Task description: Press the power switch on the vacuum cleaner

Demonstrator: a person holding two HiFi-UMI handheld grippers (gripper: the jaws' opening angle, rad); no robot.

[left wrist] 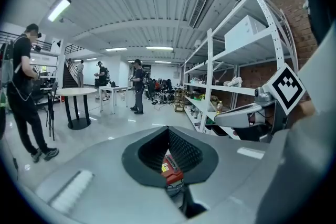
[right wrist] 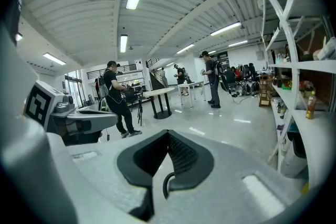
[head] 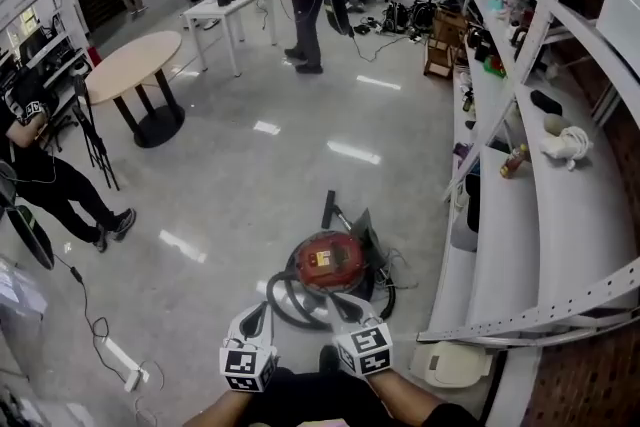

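In the head view, the red vacuum (head: 330, 263) sits on the glossy floor (head: 300, 155), just beside the foot of the white shelves (head: 560, 215). Its black hose (head: 285, 300) loops round its near side. The switch is too small to make out. The left gripper (head: 255, 317) and right gripper (head: 343, 307) are held side by side just short of the vacuum, both pointing towards it, and the tip of each lies over the hose. A power strip (head: 125, 365) lies on the floor at lower left. Further off are a round table (head: 130, 65), a white table (head: 225, 5) and several people.

In the left gripper view, the jaws are pressed together at the tips and grasp nothing. Through the hollow between the black pads part of the vacuum shows, red with a yellow label. The right gripper is alongside at the right edge, its marker cube up. The shelves run off to the right and the round table stands at left.

In the right gripper view, the jaws are likewise clenched and empty. A curved bit of the hose shows through their hollow. The left gripper is at the left edge, with a person behind it, and the round table stands mid-room.
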